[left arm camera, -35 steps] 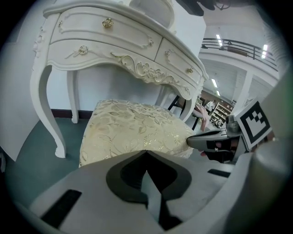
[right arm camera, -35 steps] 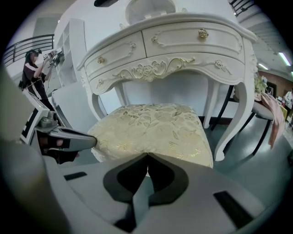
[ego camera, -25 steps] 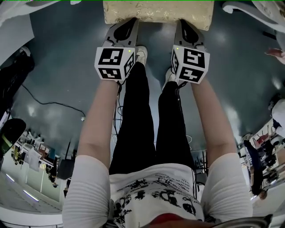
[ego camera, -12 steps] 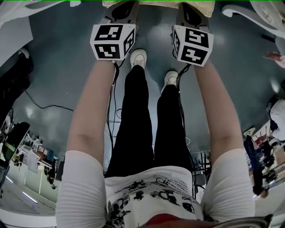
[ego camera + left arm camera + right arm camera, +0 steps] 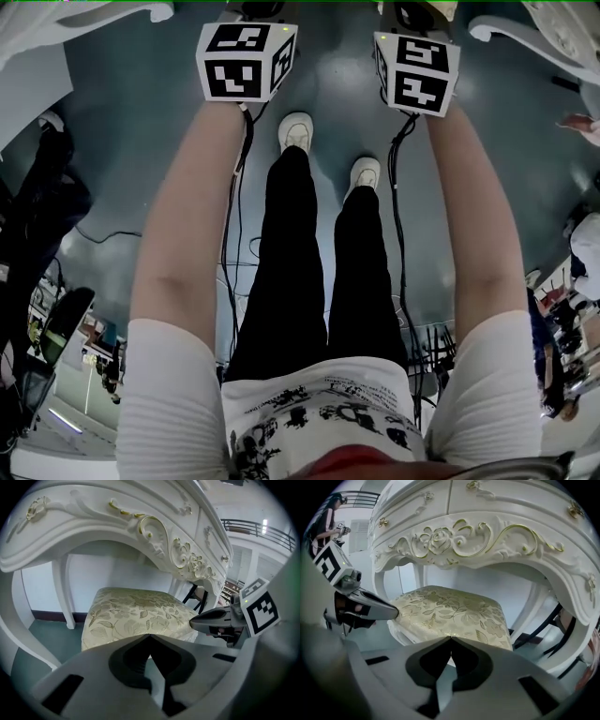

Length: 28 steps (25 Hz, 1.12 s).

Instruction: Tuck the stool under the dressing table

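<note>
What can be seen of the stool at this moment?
The stool has a squarish padded seat in cream fabric with a gold leaf-and-flower pattern. The seat sits on a white frame that shows along its near edge, and its legs are hidden. It stands upright and level under the arch of the dressing table, between the table's legs. The left tool and right tool, both shut and empty, point at the seat's near edge; contact cannot be confirmed.

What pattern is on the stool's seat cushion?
Pale cream-gold fabric with a leafy floral pattern; the seat cushion shows best in the right gripper view.
</note>
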Available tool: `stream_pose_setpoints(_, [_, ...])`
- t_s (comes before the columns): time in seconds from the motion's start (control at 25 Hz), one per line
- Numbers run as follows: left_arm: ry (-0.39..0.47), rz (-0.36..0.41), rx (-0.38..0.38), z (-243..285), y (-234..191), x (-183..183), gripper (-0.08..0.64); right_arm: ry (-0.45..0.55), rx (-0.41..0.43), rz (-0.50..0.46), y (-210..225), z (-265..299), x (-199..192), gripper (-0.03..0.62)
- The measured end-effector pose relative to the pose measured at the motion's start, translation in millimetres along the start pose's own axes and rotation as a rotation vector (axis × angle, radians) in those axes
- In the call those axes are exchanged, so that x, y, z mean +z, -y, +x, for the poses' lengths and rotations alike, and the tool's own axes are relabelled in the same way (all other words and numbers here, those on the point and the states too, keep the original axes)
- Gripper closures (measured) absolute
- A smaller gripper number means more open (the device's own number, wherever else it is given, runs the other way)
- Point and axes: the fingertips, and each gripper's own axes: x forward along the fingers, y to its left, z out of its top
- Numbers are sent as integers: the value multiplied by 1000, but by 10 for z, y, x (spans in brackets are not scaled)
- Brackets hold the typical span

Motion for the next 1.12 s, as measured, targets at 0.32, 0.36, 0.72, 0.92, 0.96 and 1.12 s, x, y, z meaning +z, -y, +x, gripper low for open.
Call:
stream_pose_setpoints(0.32, [-47,106,-27,260,-204,273,540,-10,-27,-9,139,296,284,574])
stream_pose_setpoints(0.36, [-55,102,-20,298,-245,300,540,-13,-36,-3,152,344,316,574])
stream_pose_setpoints(0.72, [-12,22,36,-59,-86,382,540,-14,-45,30,120,-119,358,574])
stream_pose_setpoints(0.92, [42,26,20,-406,-319,567,540,43,16,104,-151,-343,699,574])
stream_pose_setpoints(0.96, [59,39,15,-561,-394,682,540,64,21,99,-269,-422,882,574])
stream_pose_setpoints(1.12, [136,68,-13,-1324,-614,1020,540,141,28,86,-852,-800,1508,574])
